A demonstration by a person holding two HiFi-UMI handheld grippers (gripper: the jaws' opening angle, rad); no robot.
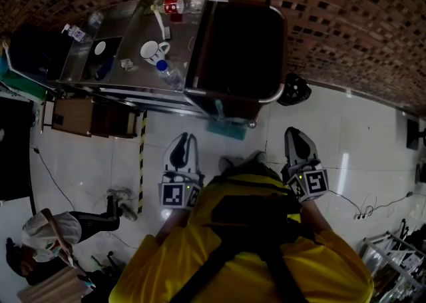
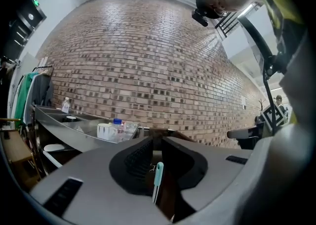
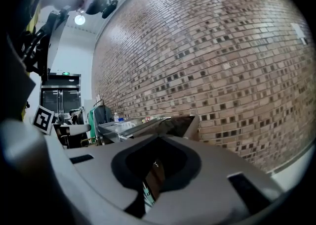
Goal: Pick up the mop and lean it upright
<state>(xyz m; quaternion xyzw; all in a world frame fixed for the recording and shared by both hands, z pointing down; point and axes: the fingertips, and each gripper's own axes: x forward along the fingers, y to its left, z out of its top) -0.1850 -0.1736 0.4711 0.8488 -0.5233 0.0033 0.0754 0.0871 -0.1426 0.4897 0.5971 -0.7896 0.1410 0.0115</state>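
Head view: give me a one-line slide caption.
Person in yellow holds left gripper and right gripper, both empty, facing a steel counter and dark cart by a brick wall.

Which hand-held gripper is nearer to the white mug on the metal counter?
Left. In the head view, the left hand-held gripper hangs over the floor just below the white mug; the right hand-held gripper is much further off to the right.

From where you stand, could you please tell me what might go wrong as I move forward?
The cable trails over the floor just beside the right gripper, so a step that way could snag it. The mug and bottle sit towards the counter's front edge; a swung long handle might knock them off.
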